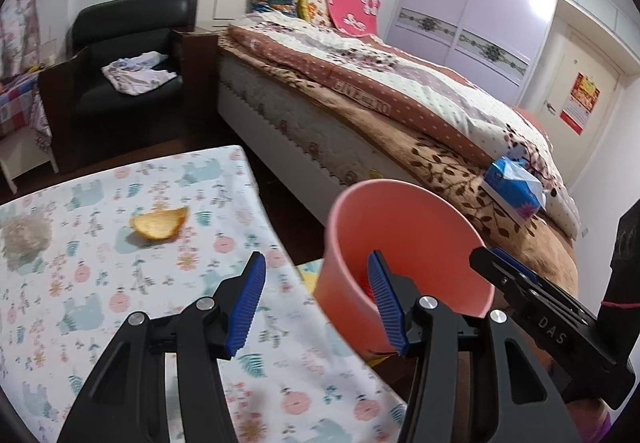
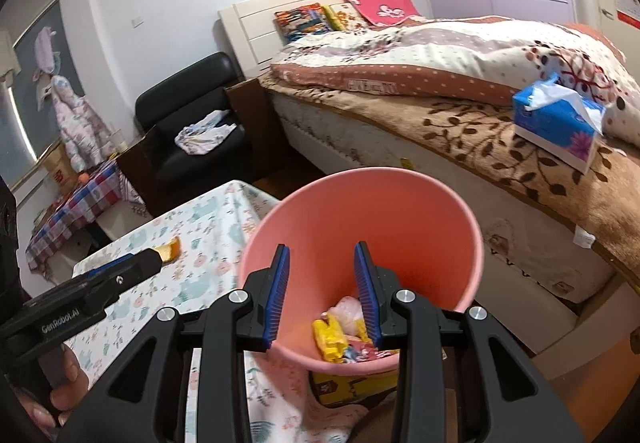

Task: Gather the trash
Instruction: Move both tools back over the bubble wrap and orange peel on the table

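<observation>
Two grippers, left gripper [image 1: 316,301] released and empty over table edge, right gripper [image 2: 322,291] released above one pink bin [image 2: 400,203] holding wrappers [image 2: 340,339], one orange peel [image 1: 160,225] on table [image 1: 100,283], one tissue box [image 2: 560,127] on bed [image 2: 460,115], one armchair [image 1: 128,43] beyond.

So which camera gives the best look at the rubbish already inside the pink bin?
The right wrist view: it looks down into the pink bin onto the wrappers. The left wrist view sees mostly its wall.
</observation>
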